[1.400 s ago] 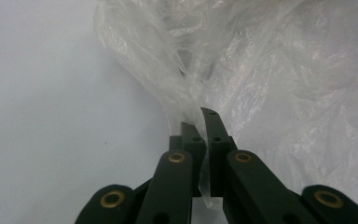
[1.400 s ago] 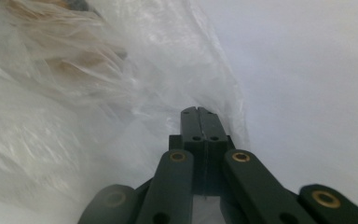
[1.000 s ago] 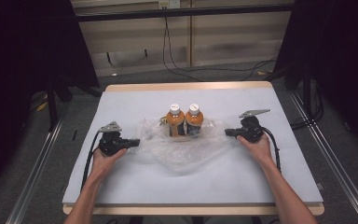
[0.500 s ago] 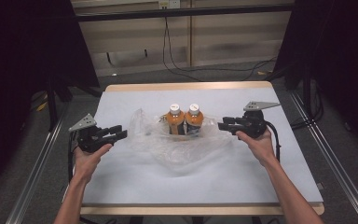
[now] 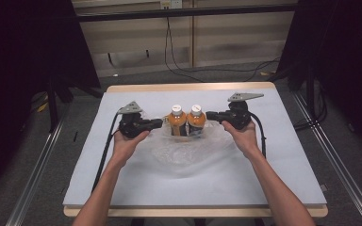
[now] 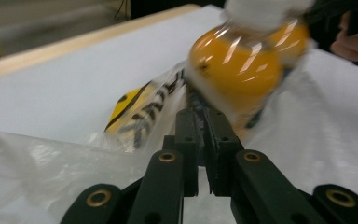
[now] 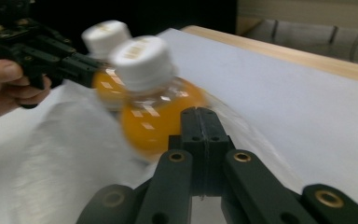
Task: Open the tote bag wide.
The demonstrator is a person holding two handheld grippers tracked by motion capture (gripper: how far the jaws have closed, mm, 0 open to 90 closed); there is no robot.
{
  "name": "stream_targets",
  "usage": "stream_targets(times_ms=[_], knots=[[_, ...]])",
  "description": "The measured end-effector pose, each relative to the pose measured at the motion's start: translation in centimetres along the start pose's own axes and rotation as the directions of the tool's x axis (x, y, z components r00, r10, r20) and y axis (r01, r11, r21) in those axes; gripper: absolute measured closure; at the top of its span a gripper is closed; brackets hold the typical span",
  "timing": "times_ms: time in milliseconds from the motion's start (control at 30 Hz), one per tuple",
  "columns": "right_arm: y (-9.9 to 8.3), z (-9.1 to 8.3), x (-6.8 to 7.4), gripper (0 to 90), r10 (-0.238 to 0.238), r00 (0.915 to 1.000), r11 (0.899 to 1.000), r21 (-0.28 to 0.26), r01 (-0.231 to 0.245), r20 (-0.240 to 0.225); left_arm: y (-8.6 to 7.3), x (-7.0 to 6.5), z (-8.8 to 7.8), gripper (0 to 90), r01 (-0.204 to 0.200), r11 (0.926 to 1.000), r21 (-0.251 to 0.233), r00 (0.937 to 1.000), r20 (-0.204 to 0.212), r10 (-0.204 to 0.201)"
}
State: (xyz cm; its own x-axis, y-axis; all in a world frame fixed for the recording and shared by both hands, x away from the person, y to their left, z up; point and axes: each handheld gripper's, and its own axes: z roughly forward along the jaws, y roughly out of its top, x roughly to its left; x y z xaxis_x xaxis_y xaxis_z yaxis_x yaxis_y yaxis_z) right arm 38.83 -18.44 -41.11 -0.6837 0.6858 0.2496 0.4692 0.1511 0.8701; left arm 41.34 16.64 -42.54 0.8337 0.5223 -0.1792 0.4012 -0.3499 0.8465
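Two orange bottles (image 5: pixel 187 121) with white caps are standing side by side in a clear plastic bag (image 5: pixel 184 150) on the surface (image 5: pixel 283 155), just ahead of both sets of jaws. The left gripper (image 5: pixel 159 123) is pinching the bag's edge beside one bottle; the right gripper (image 5: pixel 209 114) is closing its jaws on the opposite edge. The film looks thin, slippery and easily torn, while the full bottles seem heavy, so gripping gathered folds near the rim appears safest.
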Motion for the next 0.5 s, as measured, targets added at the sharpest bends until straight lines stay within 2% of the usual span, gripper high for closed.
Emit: stream_targets(times_ms=[67,167,233,333,400,500], knots=[[-0.6,1.2,-0.8,90.0,0.020,0.9998,0.999,0.042,-0.020,-0.001,-0.3,0.2,1.1,87.5,0.002,0.9994,0.035,1.0000,0.007,-0.002],[-1.6,2.3,-1.5,90.0,0.028,0.9992,0.995,0.097,-0.026,-0.029,-0.8,0.2,2.2,88.2,0.000,0.9960,0.089,0.9999,0.012,-0.001],[-2.5,3.1,-1.7,90.0,0.028,0.9991,0.987,0.157,-0.023,-0.033,-1.2,0.2,2.9,88.2,-0.008,0.9918,0.128,0.9999,0.014,0.007],[-3.3,4.0,-2.0,90.0,0.014,0.9994,0.977,0.212,-0.007,-0.030,-1.9,0.1,3.5,89.0,0.006,0.9892,0.146,0.9998,0.017,-0.008],[-3.8,4.1,-2.4,90.0,0.015,0.9989,0.971,0.238,-0.004,-0.043,-2.4,0.1,3.6,89.6,0.001,0.9868,0.162,0.9996,0.028,-0.005],[-4.2,4.5,-2.7,90.0,-0.007,0.9988,0.955,0.295,0.021,-0.048,-2.9,-0.1,4.0,89.6,-0.014,0.9804,0.197,0.9995,0.030,0.008]])
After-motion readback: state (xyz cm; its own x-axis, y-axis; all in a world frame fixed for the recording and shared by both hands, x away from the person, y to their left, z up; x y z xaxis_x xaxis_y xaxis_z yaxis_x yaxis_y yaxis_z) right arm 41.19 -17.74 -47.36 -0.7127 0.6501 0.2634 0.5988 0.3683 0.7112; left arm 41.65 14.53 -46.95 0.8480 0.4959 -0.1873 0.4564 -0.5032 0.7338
